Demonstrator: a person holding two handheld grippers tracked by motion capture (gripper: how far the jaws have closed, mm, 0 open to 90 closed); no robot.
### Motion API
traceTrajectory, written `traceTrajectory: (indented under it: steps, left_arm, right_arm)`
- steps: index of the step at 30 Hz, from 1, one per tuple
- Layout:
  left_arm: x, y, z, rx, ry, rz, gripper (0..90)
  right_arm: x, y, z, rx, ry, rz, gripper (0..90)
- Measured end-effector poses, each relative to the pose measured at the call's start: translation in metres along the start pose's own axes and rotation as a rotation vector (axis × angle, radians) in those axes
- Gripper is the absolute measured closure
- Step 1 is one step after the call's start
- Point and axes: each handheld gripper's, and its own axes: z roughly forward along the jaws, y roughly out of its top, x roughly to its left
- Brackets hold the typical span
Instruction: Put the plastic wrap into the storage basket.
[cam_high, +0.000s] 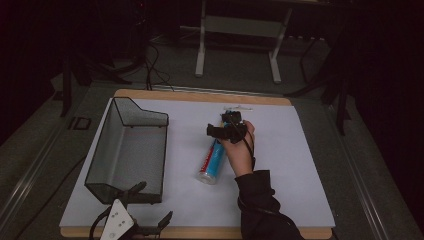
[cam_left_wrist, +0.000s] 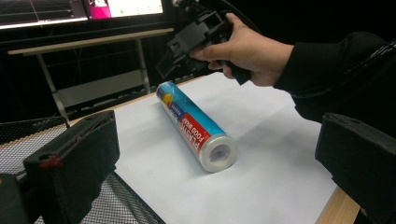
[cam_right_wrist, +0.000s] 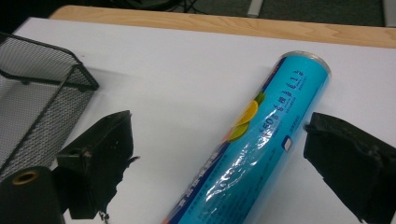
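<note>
On the white table (cam_high: 280, 165), beside the mesh basket (cam_high: 127, 150), lies the plastic wrap roll (cam_high: 212, 157), the right tool (cam_high: 218, 131) over its far end, jaws apart with the roll between them, not pressed. Better to lower straight, center the tube, close gently against rolling. Left tool (cam_high: 150, 229) low at the table edge, jaws apart, partly cut off. Small print on the label hard to read.
</note>
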Motion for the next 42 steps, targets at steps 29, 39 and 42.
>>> traceTrajectory:
  steps: [29, 39, 42]
  left_arm:
    - [-0.002, -0.001, -0.001, 0.005, -0.014, 0.018, 0.1]
    - [-0.002, -0.001, -0.001, 0.003, -0.018, 0.016, 0.1]
    - [-0.002, -0.001, -0.001, 0.004, -0.016, 0.018, 0.1]
  right_arm:
    - [-0.015, -0.015, 0.063, 0.242, -0.069, 0.373, 8.9]
    - [-0.025, -0.024, 0.083, 0.343, -0.106, 0.456, 12.3]
    - [-0.022, -0.024, 0.084, 0.343, -0.128, 0.445, 14.7]
